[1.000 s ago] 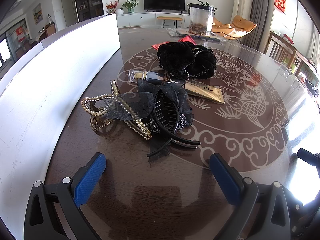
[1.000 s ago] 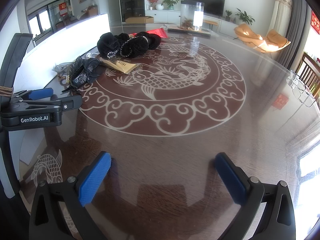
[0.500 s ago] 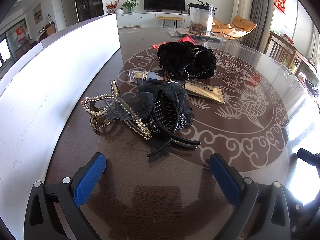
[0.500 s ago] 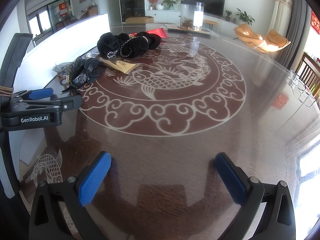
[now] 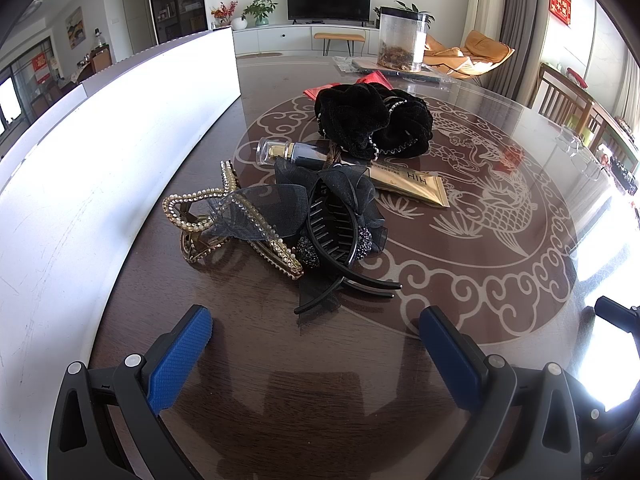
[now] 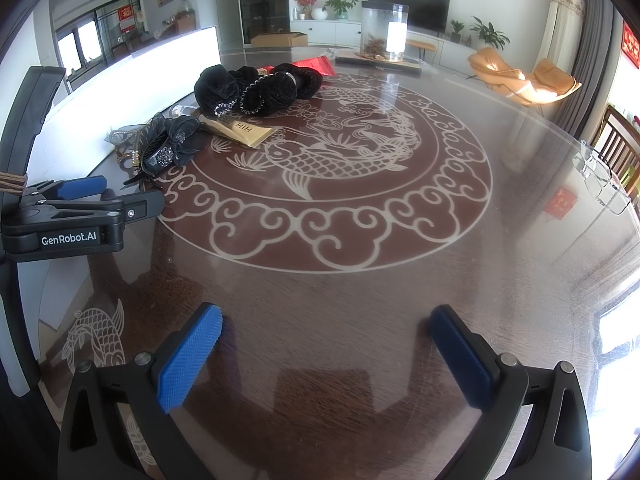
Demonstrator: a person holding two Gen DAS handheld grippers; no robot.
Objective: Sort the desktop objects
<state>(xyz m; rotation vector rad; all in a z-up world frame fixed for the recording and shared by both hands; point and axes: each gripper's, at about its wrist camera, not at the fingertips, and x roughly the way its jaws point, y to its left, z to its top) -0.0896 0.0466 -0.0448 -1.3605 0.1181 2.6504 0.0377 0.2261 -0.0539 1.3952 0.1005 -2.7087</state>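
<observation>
Sorting looks unstarted: hair clips (image 5: 320, 224), scrunchies (image 5: 372, 120) and tube (image 5: 408, 184) lie heaped (touching), left gripper (image 5: 316, 344) and right gripper (image 6: 326, 340) gaping, empty

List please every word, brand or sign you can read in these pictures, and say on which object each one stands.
"HIH": on the gold sachet.
"GenRobot.AI": on the side of the left gripper, seen from the right wrist camera.
Smaller print on the gold sachet: too small to read.
Red wall hanging and red poster on the window: characters too blurred to read.
</observation>
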